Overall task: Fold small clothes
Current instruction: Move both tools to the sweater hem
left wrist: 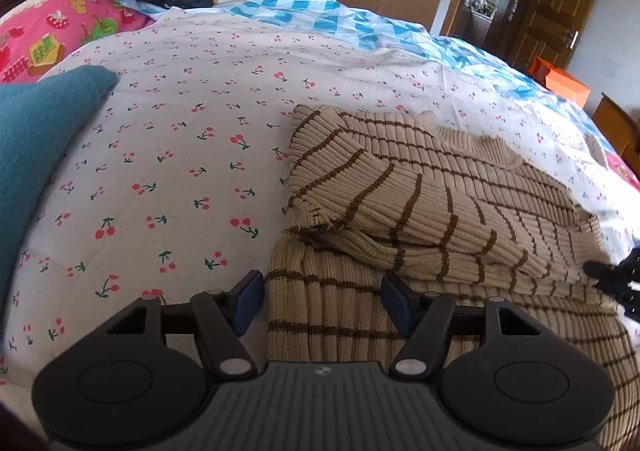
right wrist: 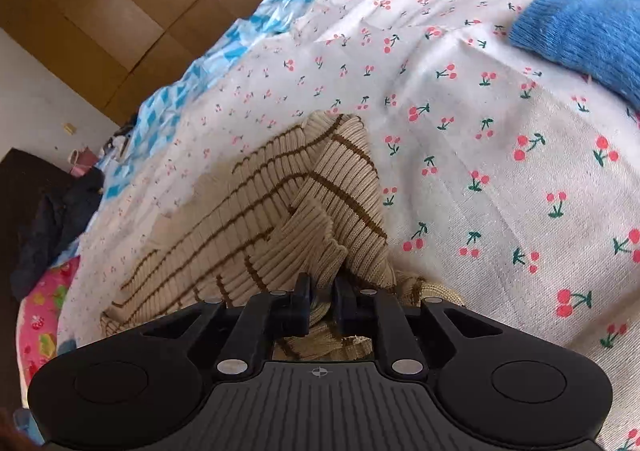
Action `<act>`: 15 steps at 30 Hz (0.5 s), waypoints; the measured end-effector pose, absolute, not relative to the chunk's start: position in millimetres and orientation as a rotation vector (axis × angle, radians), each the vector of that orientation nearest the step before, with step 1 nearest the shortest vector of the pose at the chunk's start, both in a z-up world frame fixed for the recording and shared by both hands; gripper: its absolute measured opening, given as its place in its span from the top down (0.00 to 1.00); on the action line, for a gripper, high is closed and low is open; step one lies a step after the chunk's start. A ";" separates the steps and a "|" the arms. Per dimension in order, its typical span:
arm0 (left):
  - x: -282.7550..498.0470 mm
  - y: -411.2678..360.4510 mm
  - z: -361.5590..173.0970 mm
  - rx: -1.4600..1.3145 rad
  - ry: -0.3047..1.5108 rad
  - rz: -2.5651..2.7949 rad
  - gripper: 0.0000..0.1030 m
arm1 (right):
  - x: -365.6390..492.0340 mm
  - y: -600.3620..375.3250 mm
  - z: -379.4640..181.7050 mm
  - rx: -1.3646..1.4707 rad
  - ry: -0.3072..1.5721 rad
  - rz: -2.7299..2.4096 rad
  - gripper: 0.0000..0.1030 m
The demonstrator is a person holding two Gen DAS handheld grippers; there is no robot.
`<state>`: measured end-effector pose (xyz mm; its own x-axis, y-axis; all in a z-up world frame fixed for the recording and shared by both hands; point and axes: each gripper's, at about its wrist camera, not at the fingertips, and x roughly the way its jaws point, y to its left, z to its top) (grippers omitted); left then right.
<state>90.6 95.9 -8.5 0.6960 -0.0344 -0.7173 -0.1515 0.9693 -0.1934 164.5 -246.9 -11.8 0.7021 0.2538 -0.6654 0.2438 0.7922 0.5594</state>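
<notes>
Left wrist view: the left claw [left wrist: 323,301] gapes, straddling the sweater [left wrist: 420,219] edge; sweater runs toward upper right. Right claw [right wrist: 320,301] is pinching the sweater too.

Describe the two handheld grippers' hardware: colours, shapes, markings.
Both look the same build: matte black, a ribbed grey centre plate with a small round crosshair mark, two round black housings at the sides, angled link arms with silver pivot pins. The left gripper has dark blue pads; the right gripper's look black. No cables visible.
</notes>
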 end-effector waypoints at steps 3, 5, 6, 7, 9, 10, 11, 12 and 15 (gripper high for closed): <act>91.4 93.6 -8.8 -0.227 0.804 0.067 0.32 | 163.4 -239.4 -0.9 0.602 0.787 -0.003 0.85; 88.9 95.7 -6.8 -0.231 0.795 0.066 0.32 | 159.3 -232.9 7.4 0.532 0.759 -0.015 0.83; 86.5 97.4 -4.9 -0.237 0.784 0.069 0.32 | 158.1 -229.9 9.9 0.501 0.749 -0.018 0.83; 84.2 99.5 -2.8 -0.242 0.769 0.078 0.32 | 156.7 -227.1 10.4 0.473 0.747 -0.016 0.82; 82.9 104.2 -1.1 -0.235 0.755 0.122 0.32 | 157.9 -220.6 6.3 0.405 0.775 -0.024 0.80; 84.9 107.3 -3.6 -0.228 0.770 0.155 0.32 | 159.9 -217.8 2.7 0.371 0.799 -0.035 0.80; 87.4 111.1 -7.8 -0.230 0.792 0.187 0.32 | 159.9 -216.5 0.2 0.358 0.810 -0.035 0.81; 89.5 115.5 -11.2 -0.243 0.809 0.206 0.32 | 157.2 -216.4 -0.1 0.359 0.804 -0.031 0.81; 86.9 121.9 -11.0 -0.273 0.797 0.234 0.31 | 148.1 -219.4 5.0 0.371 0.791 -0.017 0.80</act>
